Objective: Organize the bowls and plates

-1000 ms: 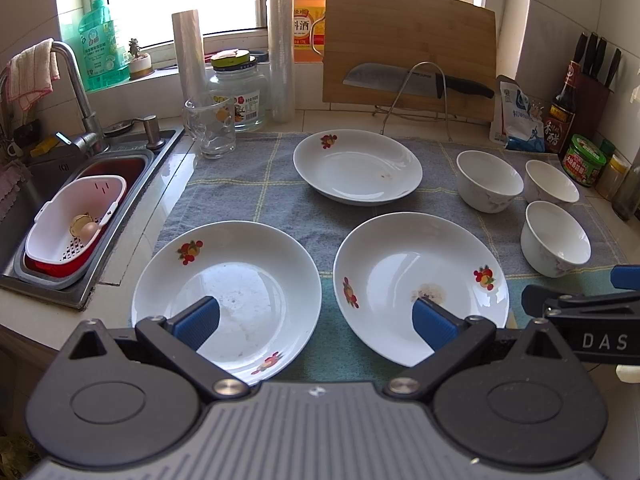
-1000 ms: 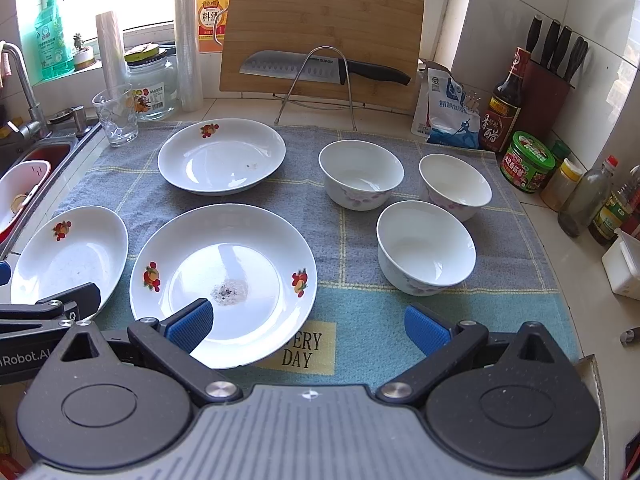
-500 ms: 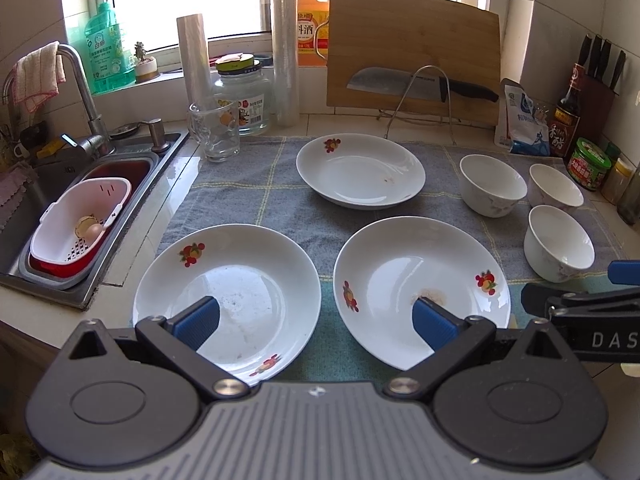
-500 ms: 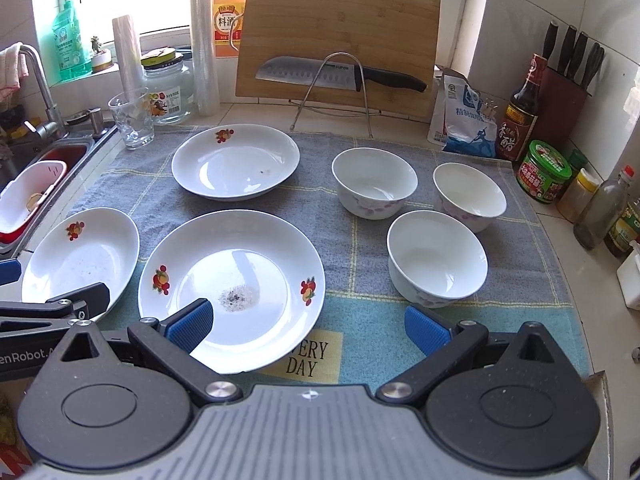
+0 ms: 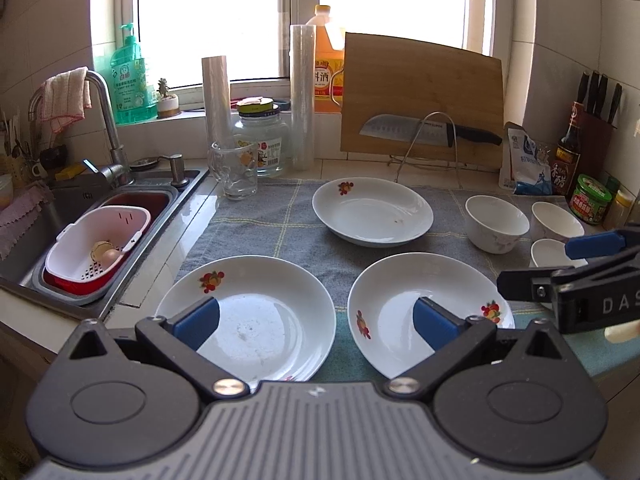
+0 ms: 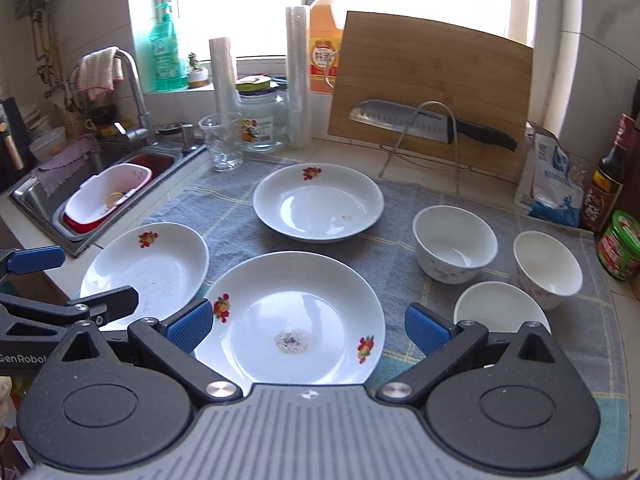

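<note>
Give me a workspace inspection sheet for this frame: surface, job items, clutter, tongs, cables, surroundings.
Surface: grey checked cloth over the counter.
Job's things: three plates, near centre with dark crumbs, near left, far; three bowls, all separate, unstacked.
Clutter: glass mug, jar, knife on rack, cutting board, sauce bottle.
Tongs: left tongs open, empty; right tongs open, empty.
Cables: nothing seen.
Surroundings: sink with pink basket, bright window.
</note>
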Demonstrator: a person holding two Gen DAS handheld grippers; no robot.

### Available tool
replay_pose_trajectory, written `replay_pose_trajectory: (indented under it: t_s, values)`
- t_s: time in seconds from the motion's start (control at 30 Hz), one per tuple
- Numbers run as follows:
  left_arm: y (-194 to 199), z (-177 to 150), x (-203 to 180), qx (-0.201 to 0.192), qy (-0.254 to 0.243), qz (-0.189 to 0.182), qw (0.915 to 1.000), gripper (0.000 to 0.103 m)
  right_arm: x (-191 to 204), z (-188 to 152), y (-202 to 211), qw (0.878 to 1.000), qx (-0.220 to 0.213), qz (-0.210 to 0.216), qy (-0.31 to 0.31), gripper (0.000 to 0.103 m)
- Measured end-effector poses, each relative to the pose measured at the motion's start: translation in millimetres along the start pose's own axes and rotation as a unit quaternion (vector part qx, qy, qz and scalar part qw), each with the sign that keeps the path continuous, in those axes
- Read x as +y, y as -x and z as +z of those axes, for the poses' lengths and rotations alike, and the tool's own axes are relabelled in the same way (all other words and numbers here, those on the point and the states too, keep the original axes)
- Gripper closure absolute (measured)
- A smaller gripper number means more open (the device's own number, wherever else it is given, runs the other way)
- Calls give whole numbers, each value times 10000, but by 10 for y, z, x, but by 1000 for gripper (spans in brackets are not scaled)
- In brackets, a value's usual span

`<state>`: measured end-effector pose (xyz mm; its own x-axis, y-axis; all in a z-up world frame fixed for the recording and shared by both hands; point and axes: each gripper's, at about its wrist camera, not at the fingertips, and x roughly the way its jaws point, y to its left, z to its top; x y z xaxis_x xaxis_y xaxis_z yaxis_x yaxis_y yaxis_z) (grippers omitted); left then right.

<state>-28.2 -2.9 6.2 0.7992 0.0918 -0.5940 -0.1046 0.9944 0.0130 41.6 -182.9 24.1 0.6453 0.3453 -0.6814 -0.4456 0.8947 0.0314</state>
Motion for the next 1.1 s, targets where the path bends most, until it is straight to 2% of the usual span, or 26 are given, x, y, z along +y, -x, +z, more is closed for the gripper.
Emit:
replay_pose_trajectory:
  t_s: [0.13,0.5,0.77,1.03,1.1]
  values:
    - [51,-126,115,10,122,155,9998,1,19,72,-72,9981,-104,575,196,0]
    - [-162,-652,503,445,101,365,9983,1,411,223,-460,9820,80,1570,1049,0]
    - [-416,-787,735,538,22,106,9985,1,655,343,-910,9712,429,1990,1235,0]
    - [-638,-771,876,470,-371,-395,9974,1,788,535,-1397,9638,758,2250,1214,1]
    - [-696,-753,902,489,-508,-491,9963,1,825,573,-1524,9626,855,2269,1206,5]
